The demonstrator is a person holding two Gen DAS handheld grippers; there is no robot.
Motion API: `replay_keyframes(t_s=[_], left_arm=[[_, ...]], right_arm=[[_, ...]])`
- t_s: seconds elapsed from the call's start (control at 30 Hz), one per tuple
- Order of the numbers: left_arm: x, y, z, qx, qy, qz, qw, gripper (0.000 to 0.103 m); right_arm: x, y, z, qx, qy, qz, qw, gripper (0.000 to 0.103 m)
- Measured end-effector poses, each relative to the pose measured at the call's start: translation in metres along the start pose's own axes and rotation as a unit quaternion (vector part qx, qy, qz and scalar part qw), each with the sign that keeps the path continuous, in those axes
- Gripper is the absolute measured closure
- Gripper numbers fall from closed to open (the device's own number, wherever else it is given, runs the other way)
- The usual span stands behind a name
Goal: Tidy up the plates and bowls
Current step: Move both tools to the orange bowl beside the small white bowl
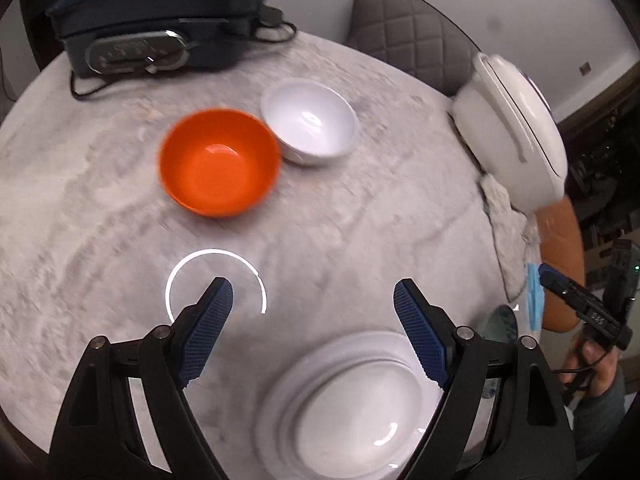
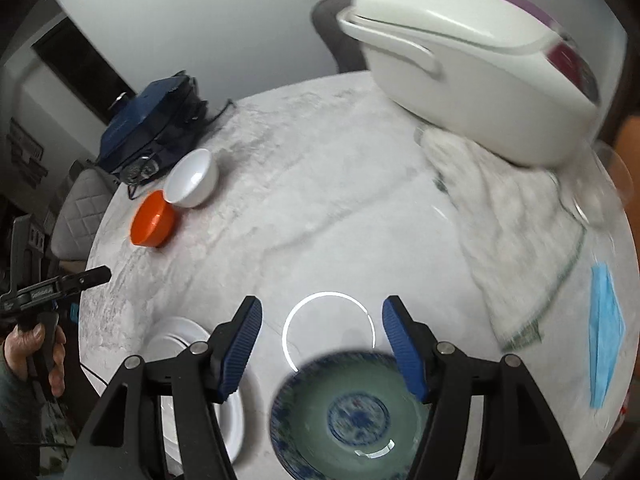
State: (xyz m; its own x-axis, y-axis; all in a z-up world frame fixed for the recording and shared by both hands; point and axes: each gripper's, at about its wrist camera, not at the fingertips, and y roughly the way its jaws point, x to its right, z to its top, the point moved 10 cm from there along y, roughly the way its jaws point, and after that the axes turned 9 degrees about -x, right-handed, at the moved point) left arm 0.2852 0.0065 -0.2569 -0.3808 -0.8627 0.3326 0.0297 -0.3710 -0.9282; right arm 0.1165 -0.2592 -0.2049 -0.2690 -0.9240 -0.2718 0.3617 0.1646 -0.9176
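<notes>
Marble-look grey tabletop [image 1: 100, 208], round, and both grippers hang above its near edge with jaws spread and nothing between them. Left gripper [image 1: 314, 304] looks down on a white round plate with a stepped rim [image 1: 344, 404], which lies flat at the near edge, just under its right finger. Right gripper [image 2: 322, 322] hovers over a green-glazed dish with a blue pattern [image 2: 348, 412], also at the near edge, beside the white plate [image 2: 230, 412]; whether the two rims touch I cannot tell through the blur.

Further in, toward the far left of the tabletop, a glossy orange plastic bowl [image 1: 218, 162] and a white plastic bowl [image 1: 310, 122] stand upright, rims touching or very nearly so. My read: the plates are parked and the bowls are next, probably nesting one inside the other.

To do that well, I would send the left gripper to the orange bowl, since it is the nearer of the two from that side. Take it by the rim, one finger inside and one outside, on the side away from the white bowl so the neighbour isn't knocked. Lift straight, keep it level, then centre it over the other before lowering.

Mind the white rice cooker [image 2: 472, 64] on its pale cloth [image 2: 508, 240] at the right edge, and the dark blue appliance [image 1: 160, 12] with trailing cables at the far edge.
</notes>
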Motion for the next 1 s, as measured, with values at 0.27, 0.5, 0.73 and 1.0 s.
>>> replay_keyframes(t_s=[0.27,0.5,0.73,1.0], left_arm=[[-0.101,-0.02,0.069,0.009,-0.024,0.012,0.9996,0.021],[-0.106,0.023,0.088,-0.039,0.022,0.035,0.9984,0.021],[-0.14,0.066,0.091,-0.07,0.011,0.032,0.9969,0.026],[-0.152,0.103,0.1,-0.103,0.016,0.004,0.9946,0.034]], right_arm=[[-0.134,0.045,0.113,-0.013,-0.064,0.077,0.995,0.033],[-0.208,0.099,0.138,-0.058,-0.05,0.112,0.991,0.037],[-0.24,0.168,0.101,-0.137,-0.018,0.116,0.984,0.061],[-0.242,0.213,0.098,-0.156,0.053,0.143,0.976,0.063]])
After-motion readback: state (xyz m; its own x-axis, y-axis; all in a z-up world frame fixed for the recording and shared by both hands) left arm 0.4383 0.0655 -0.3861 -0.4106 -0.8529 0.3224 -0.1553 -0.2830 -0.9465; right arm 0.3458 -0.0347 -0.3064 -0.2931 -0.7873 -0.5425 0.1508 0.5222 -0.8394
